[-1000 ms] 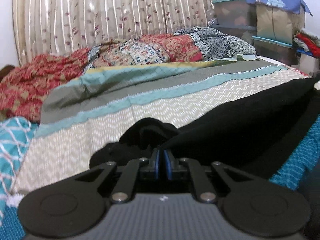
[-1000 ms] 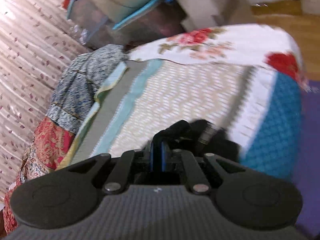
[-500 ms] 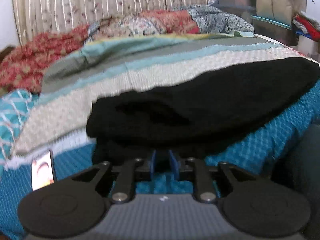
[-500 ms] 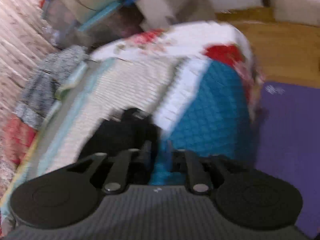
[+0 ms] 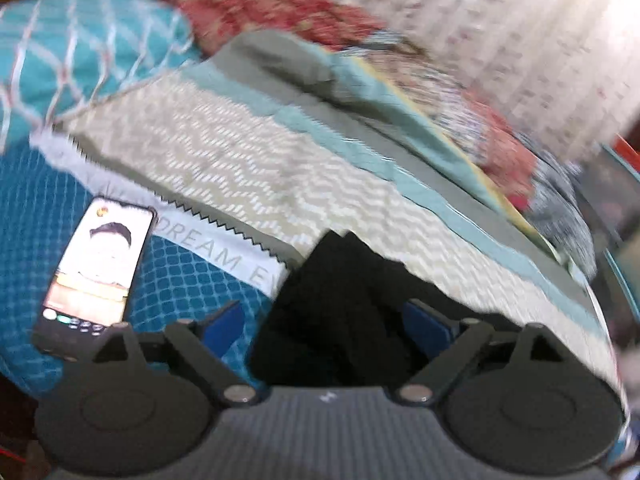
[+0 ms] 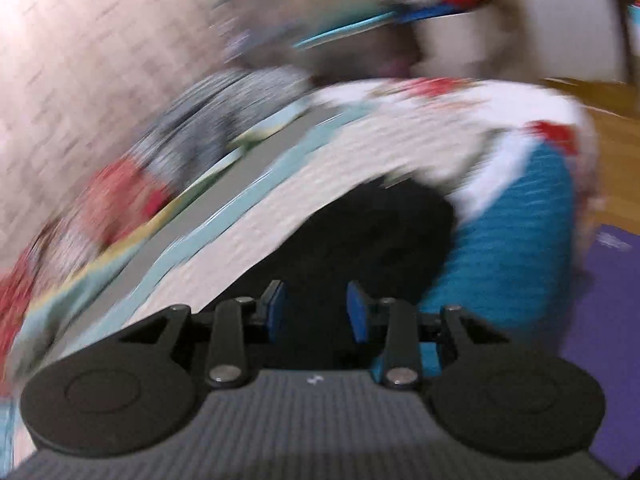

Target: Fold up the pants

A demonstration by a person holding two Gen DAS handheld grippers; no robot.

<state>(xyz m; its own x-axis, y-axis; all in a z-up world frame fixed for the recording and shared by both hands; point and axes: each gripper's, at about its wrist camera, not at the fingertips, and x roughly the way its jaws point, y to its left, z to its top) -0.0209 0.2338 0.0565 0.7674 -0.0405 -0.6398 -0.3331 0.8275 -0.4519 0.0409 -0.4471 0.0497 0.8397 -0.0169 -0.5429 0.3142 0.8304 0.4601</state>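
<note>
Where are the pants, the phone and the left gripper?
pants (image 5: pixel 340 304), left wrist view, middle of the black fabric.
phone (image 5: pixel 96 272), left wrist view, lit screen.
left gripper (image 5: pixel 324 326), left wrist view, midway between the blue fingertips, jaws wide apart.

Blur and blocked corners around the black pants

Below the pants (image 5: pixel 332 312), the left gripper (image 5: pixel 326 326) body hides their near edge; the curtain (image 5: pixel 500 32) beyond them is smeared, its pattern unreadable. In the right wrist view everything beyond the pants (image 6: pixel 360 240) streaks: the stacked boxes (image 6: pixel 360 20) can't be made out, and the right gripper (image 6: pixel 316 312) covers the pants' near part.
</note>
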